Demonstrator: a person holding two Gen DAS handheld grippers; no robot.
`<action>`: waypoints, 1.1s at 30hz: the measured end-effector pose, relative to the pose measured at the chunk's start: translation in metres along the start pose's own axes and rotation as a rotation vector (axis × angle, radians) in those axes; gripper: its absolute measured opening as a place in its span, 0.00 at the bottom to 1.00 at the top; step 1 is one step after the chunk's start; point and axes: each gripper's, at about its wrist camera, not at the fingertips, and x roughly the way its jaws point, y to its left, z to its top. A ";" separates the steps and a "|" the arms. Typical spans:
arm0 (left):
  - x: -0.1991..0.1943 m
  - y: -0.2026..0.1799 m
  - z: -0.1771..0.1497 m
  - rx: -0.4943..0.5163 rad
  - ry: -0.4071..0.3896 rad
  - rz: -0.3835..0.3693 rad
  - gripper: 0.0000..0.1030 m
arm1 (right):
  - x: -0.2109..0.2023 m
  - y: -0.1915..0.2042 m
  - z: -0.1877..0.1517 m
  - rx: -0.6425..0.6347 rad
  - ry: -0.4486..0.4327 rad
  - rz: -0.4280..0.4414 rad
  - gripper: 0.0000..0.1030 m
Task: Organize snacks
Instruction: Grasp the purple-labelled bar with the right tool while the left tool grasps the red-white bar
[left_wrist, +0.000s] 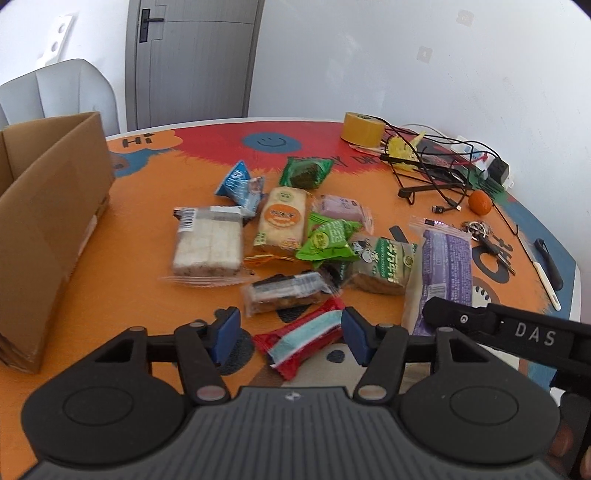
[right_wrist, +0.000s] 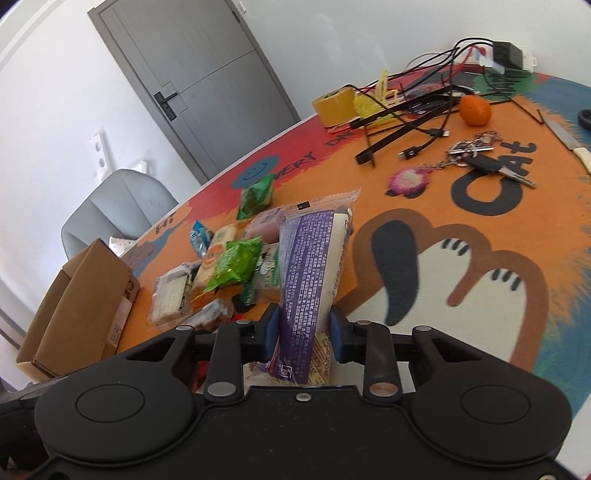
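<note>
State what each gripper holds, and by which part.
The right gripper pinches the purple snack packet across its near end. The left gripper holds nothing: its fingers stand open around the red and blue wrapper.

You are at a round table (left_wrist: 207, 155) with a bright orange, red and blue cartoon cover. Behind it you see a plain white wall (left_wrist: 424, 55). A grey door (left_wrist: 192, 62) with a black handle (left_wrist: 147, 24) is shut. A pale grey chair (right_wrist: 118, 206) sits at the far side of the table. A white socket plate (right_wrist: 99, 151) is on the wall near the door. The room is bright with soft daylight.
</note>
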 end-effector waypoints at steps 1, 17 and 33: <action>0.002 -0.002 0.000 0.005 0.003 -0.001 0.58 | -0.001 -0.002 0.000 0.004 -0.002 -0.005 0.29; 0.008 -0.018 -0.007 0.070 0.014 -0.025 0.58 | -0.001 -0.008 -0.003 -0.009 0.003 -0.055 0.47; 0.011 -0.036 -0.013 0.144 0.006 -0.033 0.31 | 0.004 -0.002 -0.003 -0.074 -0.036 -0.120 0.65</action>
